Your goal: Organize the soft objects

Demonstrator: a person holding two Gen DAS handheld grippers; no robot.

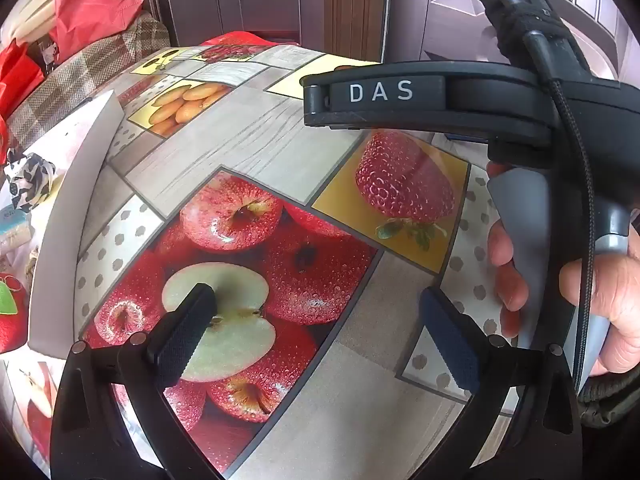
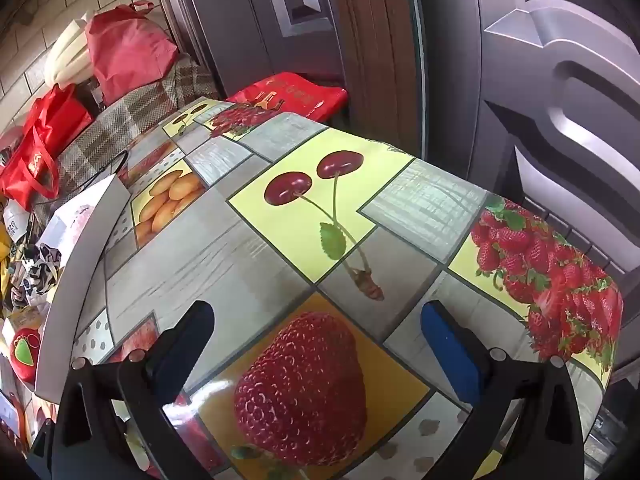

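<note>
A box (image 2: 86, 248) stands at the table's (image 2: 248, 248) left edge — bags (image 2: 128, 46) piled behind it.

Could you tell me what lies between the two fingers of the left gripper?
Nothing is held: in the left wrist view, the open left gripper frames only the tablecloth with its printed apples.

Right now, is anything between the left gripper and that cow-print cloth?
Yes: the white box's side wall rises between the open left gripper and the cow-print cloth lying beyond it, far left. Nothing else visible intervenes.
</note>
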